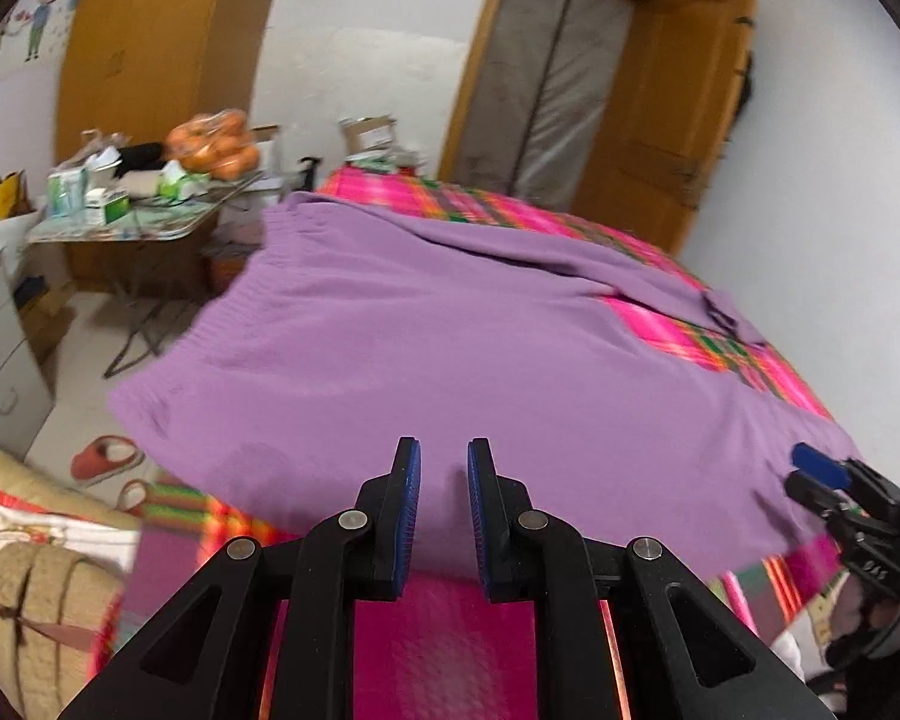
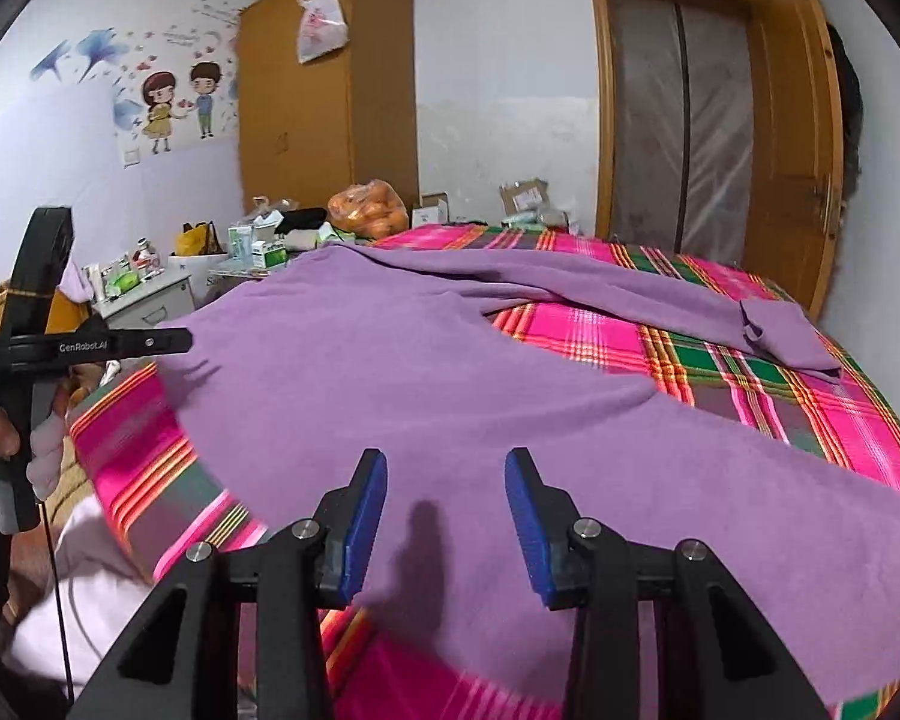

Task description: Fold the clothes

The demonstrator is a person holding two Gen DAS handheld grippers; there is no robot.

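Jaws of left gripper (image 1: 444,468) stood slightly apart, holding nothing, above near edge of purple garment (image 1: 450,360). Right gripper (image 2: 446,480) jaws spread wide, empty, over same garment. Garment lay flat on plaid bedsheet (image 2: 750,372), one sleeve (image 2: 786,336) stretched toward door (image 2: 798,132).

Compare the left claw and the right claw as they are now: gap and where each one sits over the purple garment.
The left claw has a narrow gap; the right claw is spread clearly wider. The left claw sits at the near edge of the purple garment, with the plaid bedcover beneath it; the right claw is further over the cloth. Both are open, holding nothing, with blue pads.
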